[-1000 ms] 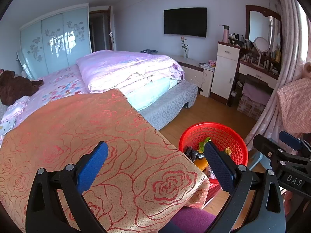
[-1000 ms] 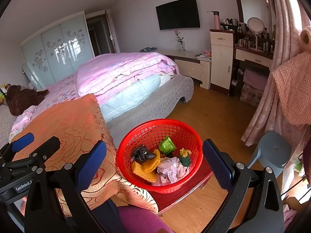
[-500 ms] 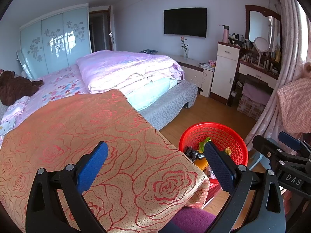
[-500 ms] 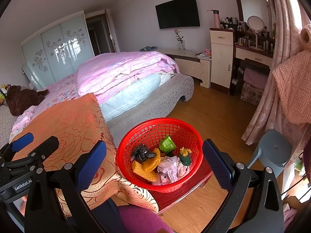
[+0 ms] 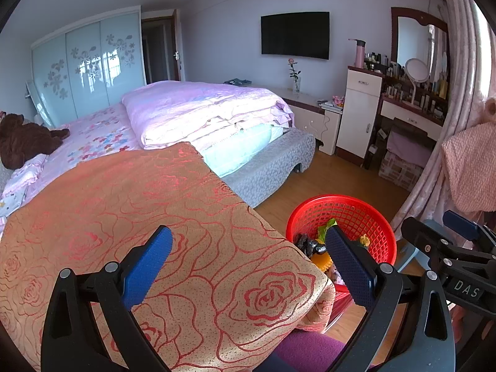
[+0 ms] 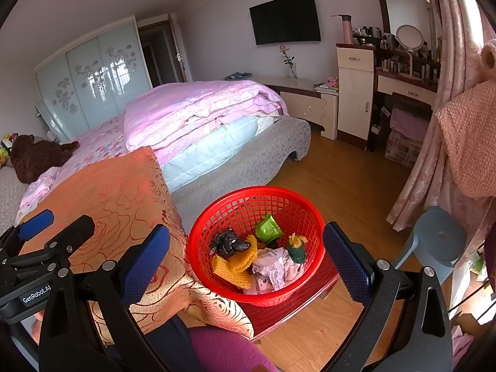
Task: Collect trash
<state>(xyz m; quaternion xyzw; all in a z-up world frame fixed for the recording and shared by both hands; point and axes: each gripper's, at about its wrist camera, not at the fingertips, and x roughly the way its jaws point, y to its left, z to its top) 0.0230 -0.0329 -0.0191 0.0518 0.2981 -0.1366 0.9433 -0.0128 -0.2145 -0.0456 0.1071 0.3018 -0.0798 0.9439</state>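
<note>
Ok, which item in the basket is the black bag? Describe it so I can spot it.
Find the red mesh basket beside the rose-patterned cloth. At its left side lies the crumpled black bag, partly on yellow foam netting. It is the only dark, glossy item there.

The left wrist camera looks out between its two blue fingers (image 5: 145,266), from just above a table with an orange rose cloth (image 5: 155,217). It faces across the bedroom to the bed (image 5: 198,114) and the TV (image 5: 294,34) on the far wall. The right wrist camera sits just to the right and faces the same way, looking down into the red basket (image 6: 248,204) close by. Both views share the basket, cloth, bed, TV and dresser mirror (image 6: 406,3). Each view catches the other gripper at its edge.
</note>
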